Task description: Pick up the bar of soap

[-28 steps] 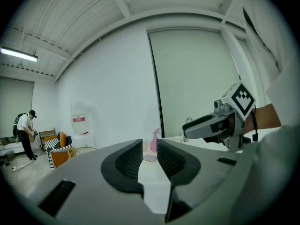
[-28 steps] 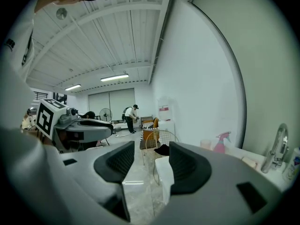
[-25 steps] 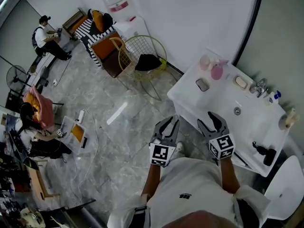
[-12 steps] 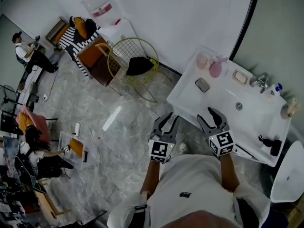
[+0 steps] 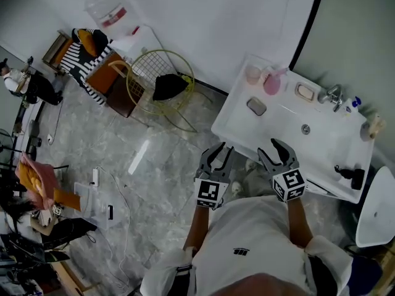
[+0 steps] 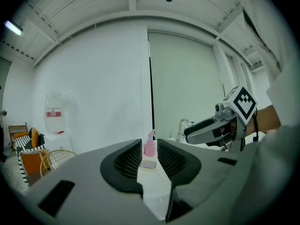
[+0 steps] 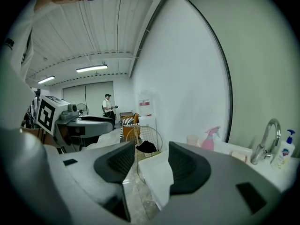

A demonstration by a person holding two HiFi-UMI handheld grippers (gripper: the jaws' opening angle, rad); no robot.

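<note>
A white sink counter stands ahead to the right. A cream bar of soap in a dish lies beside the faucet. A greyish bar on a pale pad lies near the counter's left end, seen small between the left jaws. My left gripper is open over the floor, just short of the counter's front edge. My right gripper is open at that front edge. Both are empty. The right gripper view looks past the counter corner, with the soap dish far right.
A pink spray bottle and a cup stand at the counter's back left. A blue-capped bottle and a black object are at its right. A yellow wire chair holding a black item stands left of the counter.
The counter has slid left and nearer in the head view as the person moves towards it. Both grippers stay open and keep their spacing.
</note>
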